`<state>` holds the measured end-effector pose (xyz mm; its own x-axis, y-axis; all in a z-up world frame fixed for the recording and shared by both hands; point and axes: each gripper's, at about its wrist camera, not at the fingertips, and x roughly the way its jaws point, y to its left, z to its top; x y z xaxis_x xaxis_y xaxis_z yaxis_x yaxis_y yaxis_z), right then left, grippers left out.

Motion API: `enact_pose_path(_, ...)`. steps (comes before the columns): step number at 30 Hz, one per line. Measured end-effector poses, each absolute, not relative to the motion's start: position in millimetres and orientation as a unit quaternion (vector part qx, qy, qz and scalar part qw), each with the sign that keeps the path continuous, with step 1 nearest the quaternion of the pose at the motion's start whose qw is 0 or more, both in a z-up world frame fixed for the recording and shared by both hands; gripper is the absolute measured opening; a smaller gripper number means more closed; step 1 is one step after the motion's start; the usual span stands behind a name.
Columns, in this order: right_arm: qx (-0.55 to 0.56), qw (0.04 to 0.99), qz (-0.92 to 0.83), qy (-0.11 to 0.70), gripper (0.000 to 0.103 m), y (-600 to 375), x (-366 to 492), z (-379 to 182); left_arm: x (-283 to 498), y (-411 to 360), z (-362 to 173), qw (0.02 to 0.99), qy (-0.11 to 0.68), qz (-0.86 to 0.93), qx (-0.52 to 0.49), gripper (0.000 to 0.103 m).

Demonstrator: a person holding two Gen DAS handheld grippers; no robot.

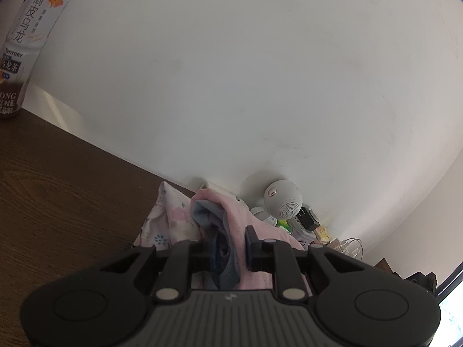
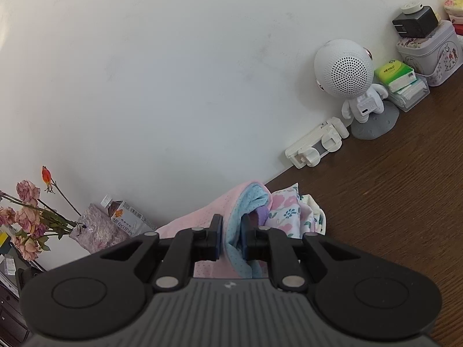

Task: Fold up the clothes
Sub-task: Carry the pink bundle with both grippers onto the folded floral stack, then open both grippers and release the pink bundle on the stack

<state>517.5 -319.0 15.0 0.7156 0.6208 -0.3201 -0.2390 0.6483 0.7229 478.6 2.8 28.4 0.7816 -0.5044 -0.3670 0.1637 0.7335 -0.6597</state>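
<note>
Left gripper (image 1: pixel 224 253): jaws nearly closed, pinching a bunched fold of the pink garment (image 1: pixel 240 217) with its blue lining. Right gripper (image 2: pixel 231 238): jaws narrow, clamped on the same garment's (image 2: pixel 199 214) pink and blue edge. Garment is held up off the brown bench (image 1: pixel 58 196), close to the white wall (image 1: pixel 231 72). Floral cloth (image 2: pixel 286 211) lies just beyond it on the bench. Tea bottle (image 1: pixel 26 37) far left, round-headed speaker figure (image 2: pixel 347 72) by the wall.
</note>
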Motion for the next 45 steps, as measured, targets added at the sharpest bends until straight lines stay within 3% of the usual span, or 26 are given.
enact_pose_path(5,0.336,0.863,0.246,0.285,0.014,-320.4,518.4,9.3,475.3,3.6,28.9,0.889,0.271,-0.184,-0.321,0.035)
enact_pose_path(7,0.331,0.866,0.246,0.282,0.016,-319.8,516.9,9.0,471.3,1.4,33.3,0.895,0.257,-0.186,-0.314,0.055)
enact_pose_path(8,0.326,0.87,0.245,0.278,0.018,-319.1,515.5,10.4,468.8,-0.4,36.2,0.9,0.248,-0.186,-0.307,0.059)
enact_pose_path(12,0.295,0.886,0.248,0.258,0.042,-315.6,506.6,22.3,459.2,-9.7,48.4,0.922,0.222,-0.177,-0.262,0.075)
enact_pose_path(16,0.239,0.913,0.233,0.233,0.063,-307.3,493.0,38.0,446.7,-20.8,57.5,0.943,0.207,-0.159,-0.206,0.076)
enact_pose_path(22,0.133,0.946,0.212,0.206,0.079,-285.5,469.8,55.7,434.7,-32.7,60.6,0.955,0.217,-0.138,-0.147,0.085)
enact_pose_path(25,0.087,0.953,0.208,0.201,0.081,-274.9,458.7,60.5,429.2,-34.2,60.2,0.956,0.227,-0.126,-0.138,0.092)
enact_pose_path(34,0.044,0.955,0.196,0.22,0.103,-267.4,431.7,60.4,406.2,-35.3,62.8,0.962,0.244,-0.086,-0.091,0.103)
enact_pose_path(45,0.035,0.943,0.214,0.251,0.103,-265.0,395.5,55.3,371.0,-48.9,51.8,0.958,0.271,-0.07,-0.054,0.103)
